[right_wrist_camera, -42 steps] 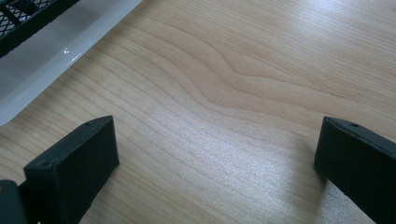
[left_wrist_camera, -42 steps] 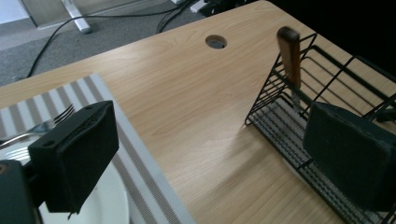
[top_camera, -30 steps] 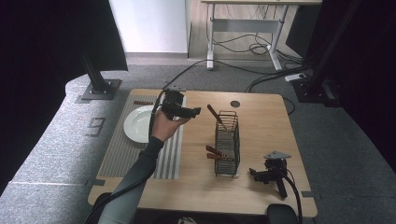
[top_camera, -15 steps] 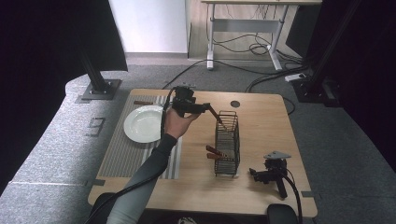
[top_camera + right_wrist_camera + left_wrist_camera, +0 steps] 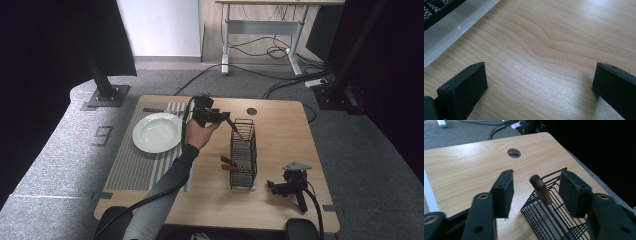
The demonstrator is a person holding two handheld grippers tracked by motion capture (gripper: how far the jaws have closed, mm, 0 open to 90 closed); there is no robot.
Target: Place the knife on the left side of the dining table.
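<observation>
A black wire basket (image 5: 243, 152) stands on the wooden table (image 5: 280, 130), right of centre. A brown handle (image 5: 234, 125) slants up out of its far end, and two more brown handles (image 5: 229, 164) poke out of its left side. A hand holds my left gripper (image 5: 227, 119) at the slanted handle. In the left gripper view this gripper (image 5: 537, 178) is open, and the handle (image 5: 541, 188) stands between the pads without touching them, above the basket (image 5: 549, 217). My right gripper (image 5: 271, 186) lies on the table by the basket's near end, open (image 5: 540, 72) over bare wood.
A white plate (image 5: 156, 132) rests on a striped grey placemat (image 5: 135, 165) at the left, with a brown-handled utensil (image 5: 153, 110) beyond it. A round cable hole (image 5: 251, 111) lies behind the basket. A white tray edge (image 5: 461, 25) shows under the basket.
My left gripper has moved right from beside the plate to the basket's far end, so its open jaws now straddle the slanted handle. The right gripper has stayed still.
</observation>
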